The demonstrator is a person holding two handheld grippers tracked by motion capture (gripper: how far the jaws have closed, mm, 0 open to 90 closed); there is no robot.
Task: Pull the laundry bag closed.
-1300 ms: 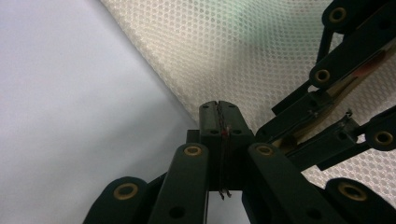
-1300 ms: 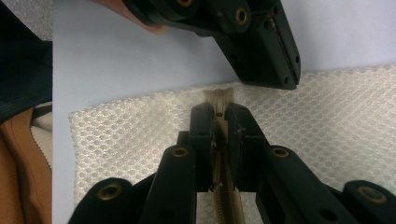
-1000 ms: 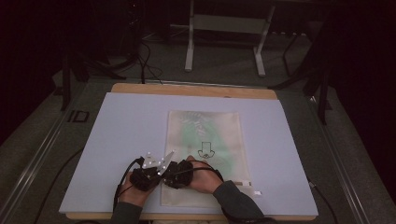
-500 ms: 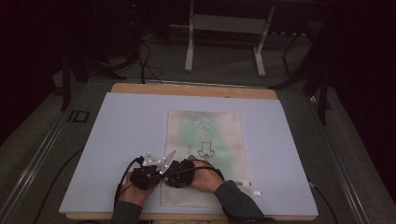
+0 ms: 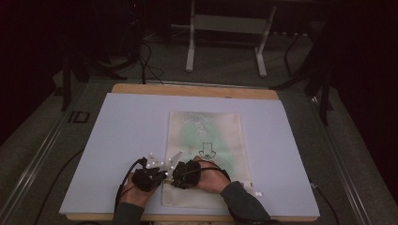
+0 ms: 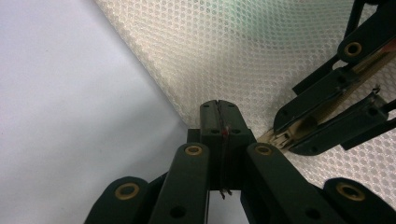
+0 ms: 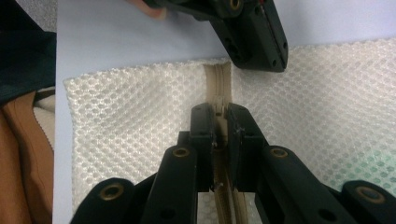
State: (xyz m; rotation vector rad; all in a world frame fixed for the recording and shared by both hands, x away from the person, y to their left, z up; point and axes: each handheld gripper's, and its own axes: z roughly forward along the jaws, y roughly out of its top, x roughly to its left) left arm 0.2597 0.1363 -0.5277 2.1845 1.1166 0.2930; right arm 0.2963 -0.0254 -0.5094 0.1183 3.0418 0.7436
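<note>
A mesh bag (image 5: 205,154) lies flat on the board (image 5: 122,126), its near end at the front edge. The left gripper (image 6: 219,114) pinches the bag's left edge by the zipper (image 7: 217,81). The right gripper (image 7: 218,116) pinches the zipper.

**Both hand-held grippers clamped at the mesh bag's near corner**

The left hand-held gripper (image 5: 157,174) sits at the near left corner of the mesh bag (image 5: 220,131), jaws pressed flat together on the bag's edge. Just beside it, nearly touching, the right hand-held gripper (image 5: 180,174) lies over the bag, jaws pinched on the zipper (image 7: 218,86). Both forearms enter from the near side, converging; the right sleeve (image 5: 244,204) angles inward.
</note>
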